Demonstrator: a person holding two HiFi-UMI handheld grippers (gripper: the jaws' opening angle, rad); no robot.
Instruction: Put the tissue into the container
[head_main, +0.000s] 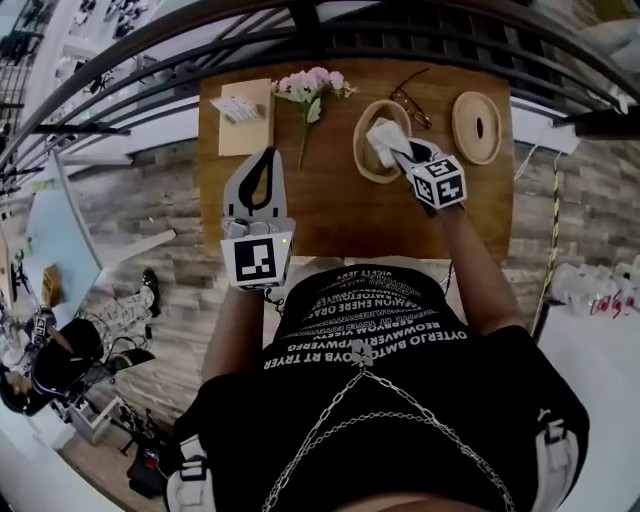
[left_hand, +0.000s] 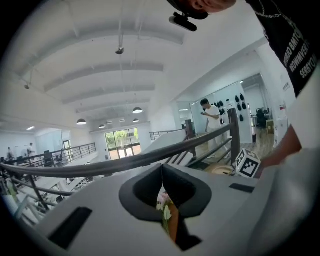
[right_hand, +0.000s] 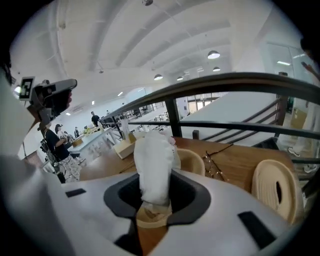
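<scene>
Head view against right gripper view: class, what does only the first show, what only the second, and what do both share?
Only the head view: the person's black shirt and the marker cube on the right tongs. Only the right gripper view: ceiling lamps and people at far tables. Both: the tissue gripped in the right tongs, the container, the lid, the glasses and the table.

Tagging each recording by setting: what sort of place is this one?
Probably a mezzanine in a large open workspace: a wooden table beside a black railing, and beyond it long desks with people under a high ceiling.
</scene>
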